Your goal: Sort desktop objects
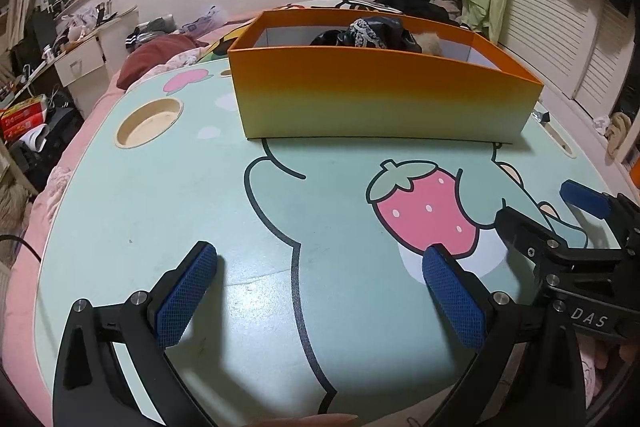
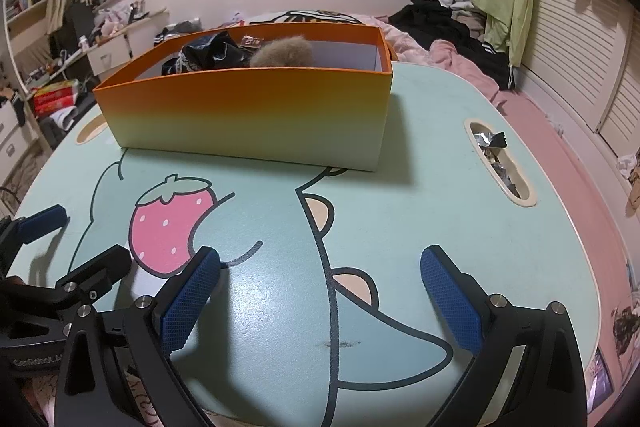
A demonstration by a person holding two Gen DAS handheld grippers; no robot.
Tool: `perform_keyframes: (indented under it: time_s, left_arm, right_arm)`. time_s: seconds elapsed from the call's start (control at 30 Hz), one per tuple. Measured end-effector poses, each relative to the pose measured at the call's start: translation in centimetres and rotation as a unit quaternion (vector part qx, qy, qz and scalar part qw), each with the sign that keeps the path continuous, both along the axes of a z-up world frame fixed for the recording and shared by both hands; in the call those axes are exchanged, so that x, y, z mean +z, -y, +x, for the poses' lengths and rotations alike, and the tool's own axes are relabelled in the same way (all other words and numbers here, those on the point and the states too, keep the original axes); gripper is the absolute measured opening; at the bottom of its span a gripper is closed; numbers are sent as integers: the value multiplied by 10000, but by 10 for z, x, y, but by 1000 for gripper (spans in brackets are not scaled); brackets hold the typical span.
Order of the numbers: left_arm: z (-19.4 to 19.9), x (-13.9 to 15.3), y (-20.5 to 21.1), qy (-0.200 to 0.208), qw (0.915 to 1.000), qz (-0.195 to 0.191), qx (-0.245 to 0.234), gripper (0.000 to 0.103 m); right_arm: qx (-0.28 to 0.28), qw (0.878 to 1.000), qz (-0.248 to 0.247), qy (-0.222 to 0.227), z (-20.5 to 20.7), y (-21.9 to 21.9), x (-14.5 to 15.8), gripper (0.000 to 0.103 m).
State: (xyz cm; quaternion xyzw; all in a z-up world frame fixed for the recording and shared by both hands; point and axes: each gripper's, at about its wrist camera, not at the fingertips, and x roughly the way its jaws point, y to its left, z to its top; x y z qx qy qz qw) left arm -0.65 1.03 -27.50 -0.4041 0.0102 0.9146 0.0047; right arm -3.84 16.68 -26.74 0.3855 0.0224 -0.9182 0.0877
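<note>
Both tools, left tool and right tool, spread wide and empty above the near tabletop. Sorted items gathered in orange box at far side. Possible oversight: foil wrappers lodged in right-hand slot, hard to pinch.

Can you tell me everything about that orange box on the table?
The orange box is a lidless rectangular box that looks like cardboard, orange at the rim fading to yellow at the bottom, white inside. It stands upright on the mint cartoon table, toward its far side. Inside lie dark crumpled cloth, a fluffy tan ball and a small packet. Neither hand-held gripper touches it.
</note>
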Motion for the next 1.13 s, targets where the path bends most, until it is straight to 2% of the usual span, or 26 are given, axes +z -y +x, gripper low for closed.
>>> perform_keyframes:
  time_s: [1.13]
  left_arm:
    - [-21, 9, 1, 22, 10000, -5, 4, 102]
  right_arm:
    - [0, 10000, 0, 1, 0, 1, 0, 101]
